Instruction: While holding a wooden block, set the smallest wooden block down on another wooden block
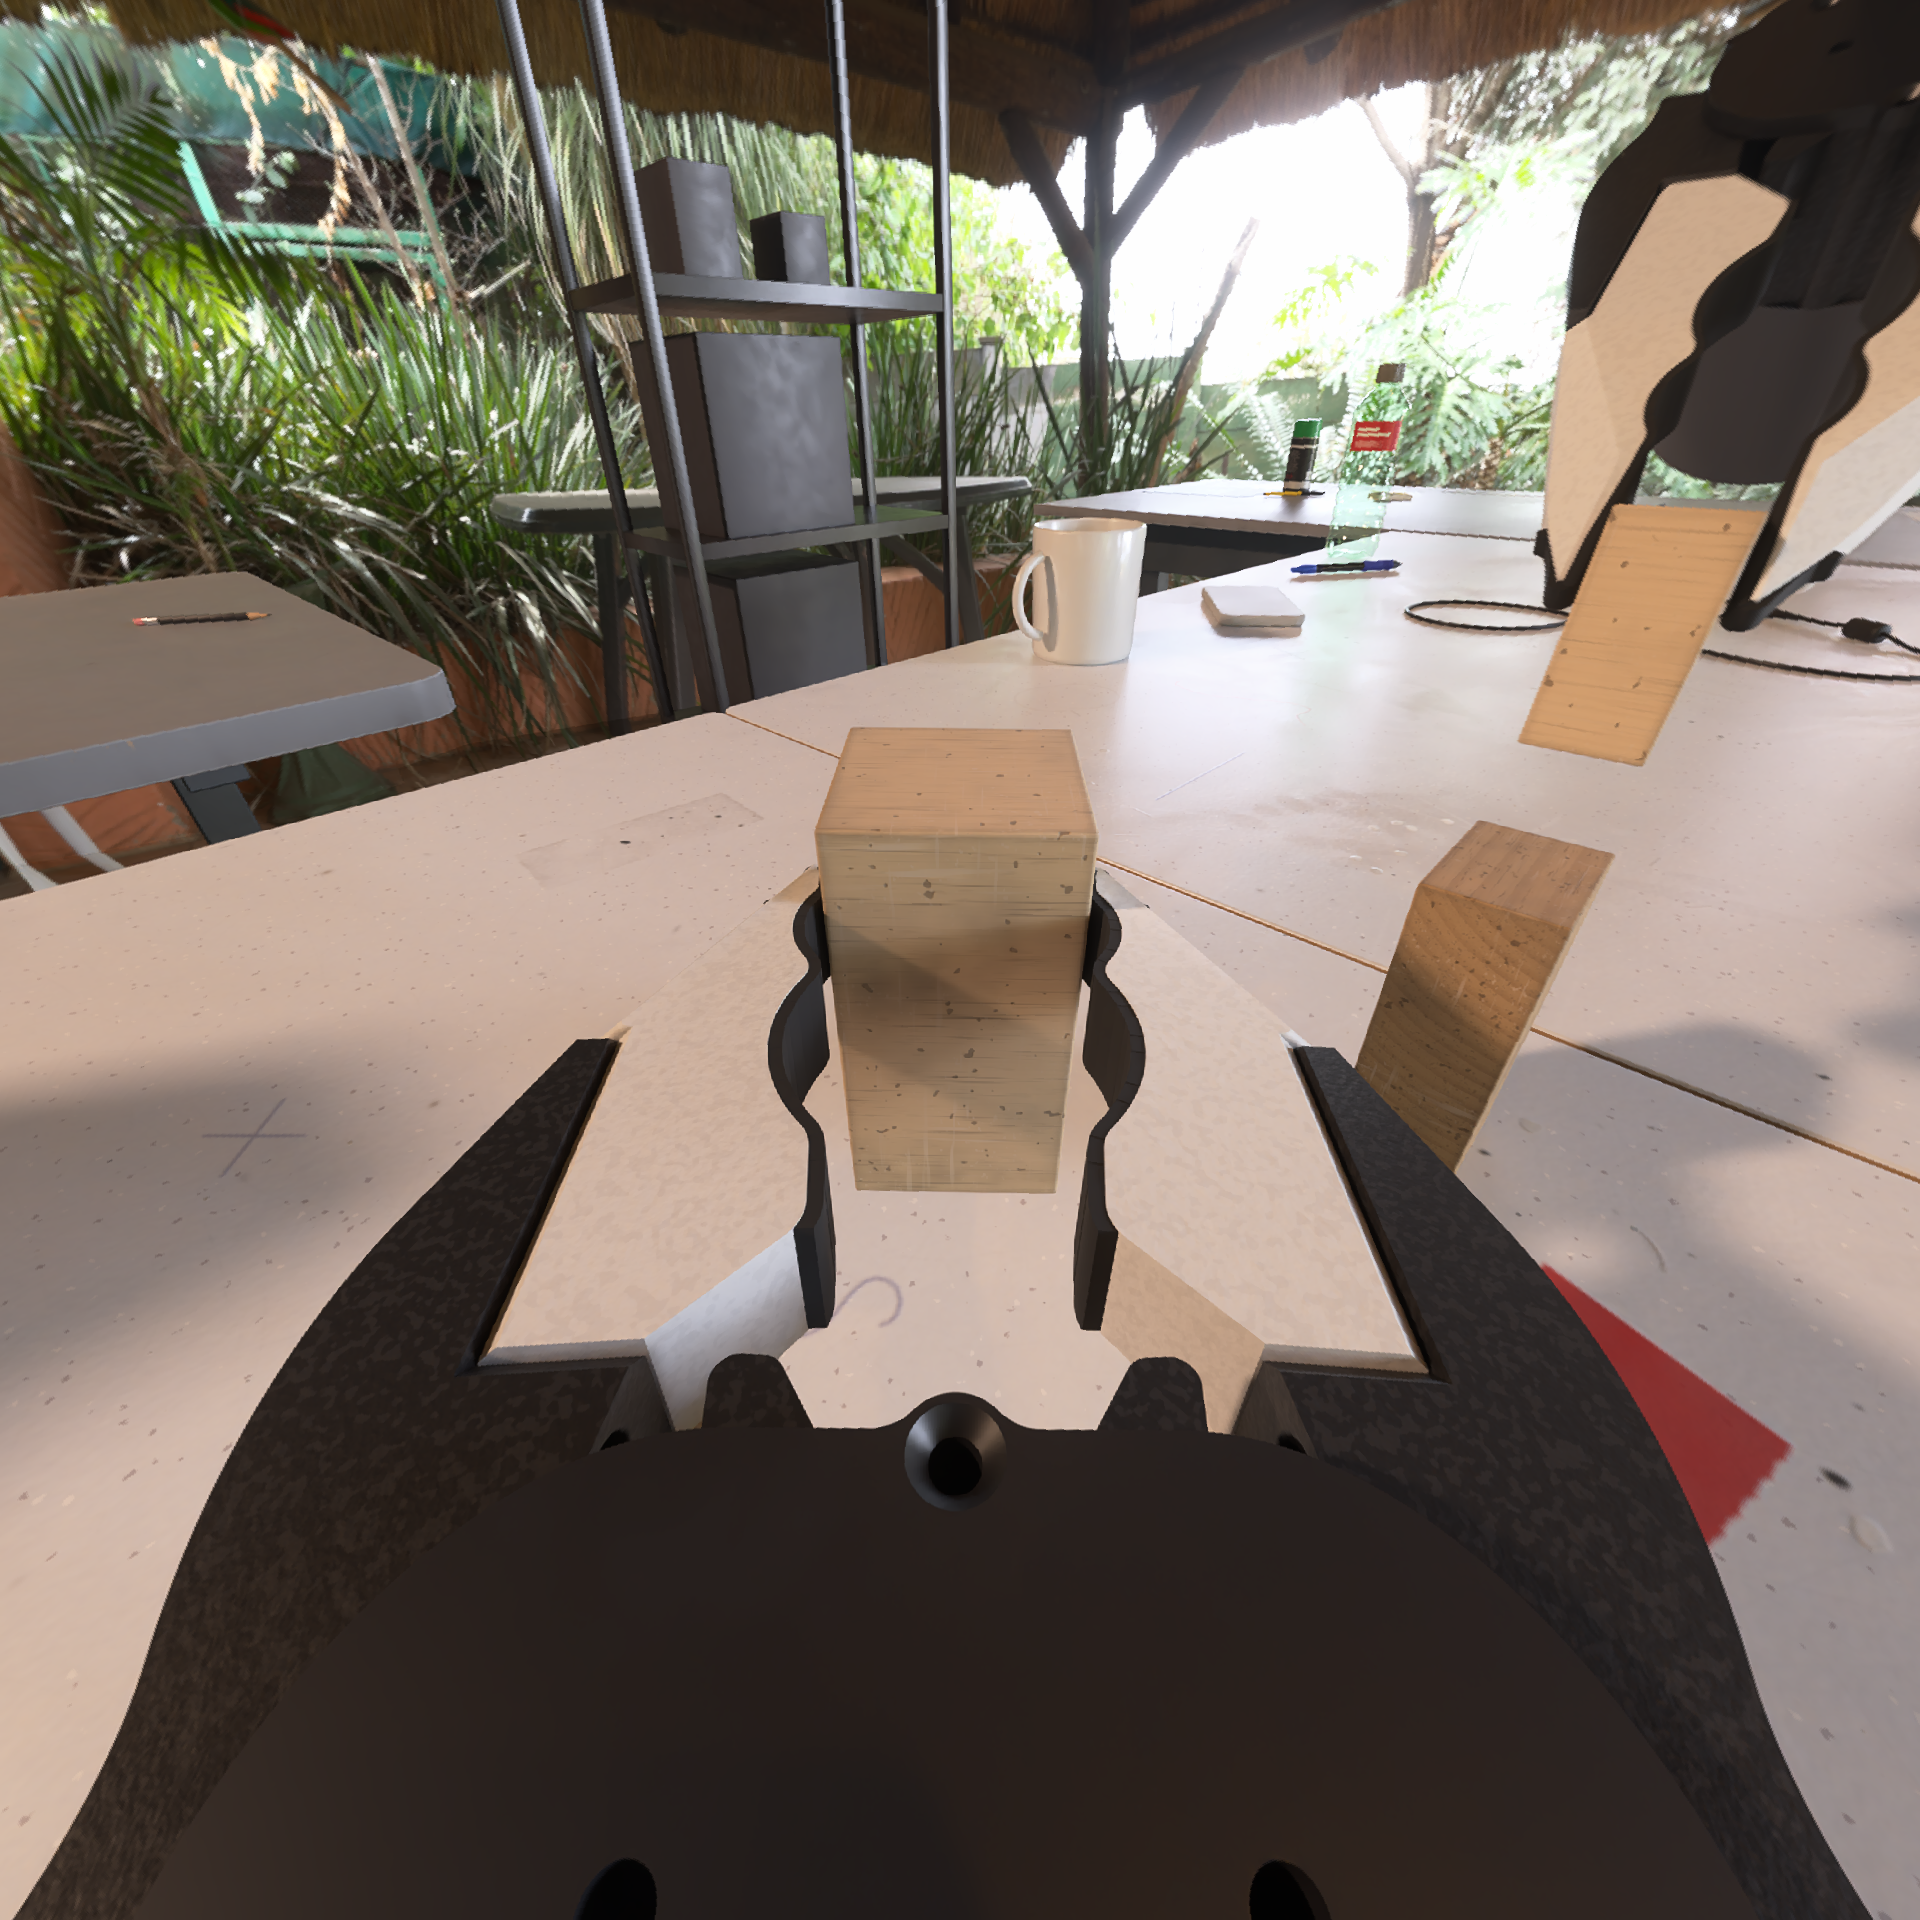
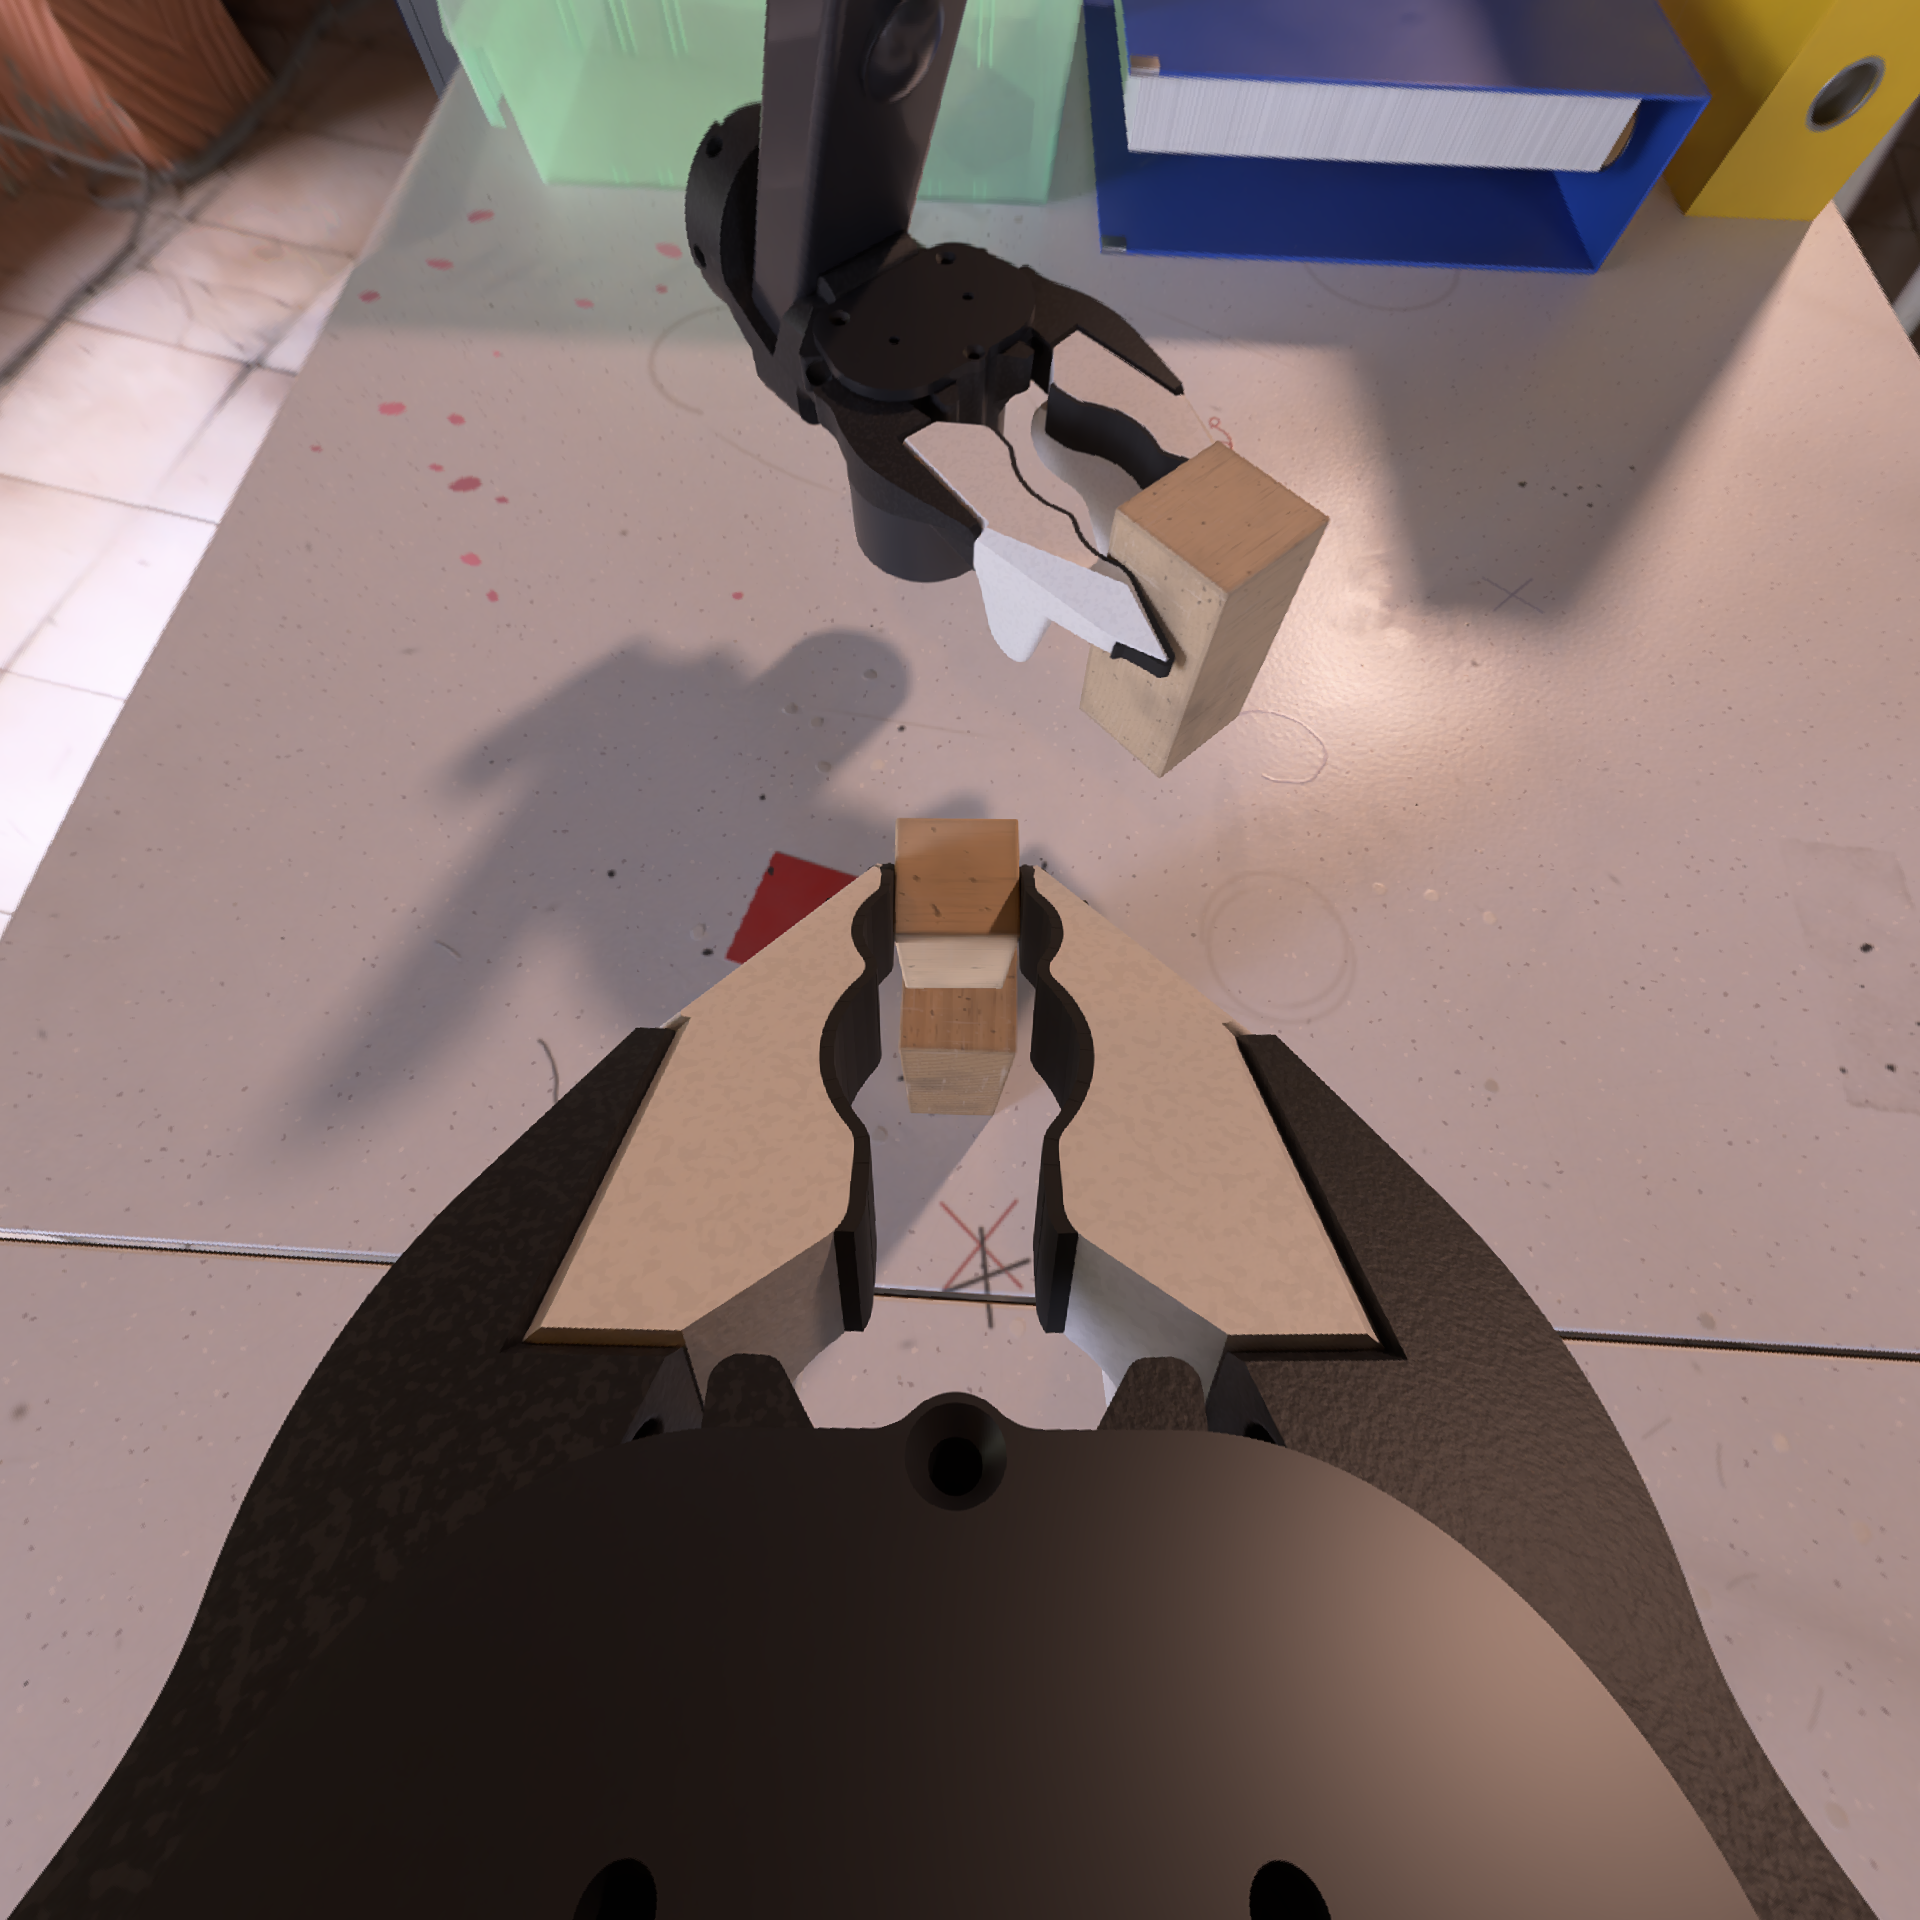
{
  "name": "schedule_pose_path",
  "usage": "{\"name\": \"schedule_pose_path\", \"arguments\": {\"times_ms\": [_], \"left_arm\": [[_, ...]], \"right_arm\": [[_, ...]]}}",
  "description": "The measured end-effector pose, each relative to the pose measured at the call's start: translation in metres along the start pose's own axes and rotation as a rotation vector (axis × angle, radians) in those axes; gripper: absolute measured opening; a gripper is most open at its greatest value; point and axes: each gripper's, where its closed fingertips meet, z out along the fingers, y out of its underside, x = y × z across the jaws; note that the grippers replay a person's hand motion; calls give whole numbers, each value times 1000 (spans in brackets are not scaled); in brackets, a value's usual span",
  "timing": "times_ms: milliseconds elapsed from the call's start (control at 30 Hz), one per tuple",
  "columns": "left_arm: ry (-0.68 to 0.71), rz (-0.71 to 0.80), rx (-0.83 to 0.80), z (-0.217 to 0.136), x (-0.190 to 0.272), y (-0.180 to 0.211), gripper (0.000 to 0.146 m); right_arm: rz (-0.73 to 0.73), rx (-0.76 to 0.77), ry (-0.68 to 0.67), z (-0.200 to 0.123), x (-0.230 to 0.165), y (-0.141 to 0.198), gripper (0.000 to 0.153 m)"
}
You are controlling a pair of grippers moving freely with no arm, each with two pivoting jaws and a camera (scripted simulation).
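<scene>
Pale table (image 2: 1558, 935) spans scene, seam at 6 o'clock, open surface at 9 o'clock.

Three wooden blocks counted:
- large block (image 1: 956, 956) pinched aloft by left gripper (image 1: 956, 914);
- tall block (image 1: 1475, 987) upright on table at 3 o'clock;
- smallest block (image 2: 956, 1029) clamped in right gripper (image 2: 956, 883), above tall block, contact unclear.

One white mug (image 1: 1081, 587) at 12 o'clock. Bottle (image 1: 1366, 468) label red, unreadable.

Two wooden blocks (image 1: 956, 966) (image 2: 956, 1003) aloft, third (image 1: 1475, 987) upright.
</scene>
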Motion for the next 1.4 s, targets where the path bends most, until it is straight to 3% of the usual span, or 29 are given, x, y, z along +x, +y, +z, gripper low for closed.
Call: {"name": "schedule_pose_path", "arguments": {"times_ms": [633, 1400], "left_arm": [[6, 0, -7, 0, 2, 1, 47], [8, 1, -10, 0, 2, 1, 47]], "right_arm": [[19, -121, 36, 18, 3, 14, 23], [26, -132, 25, 22, 2, 18, 23]]}}
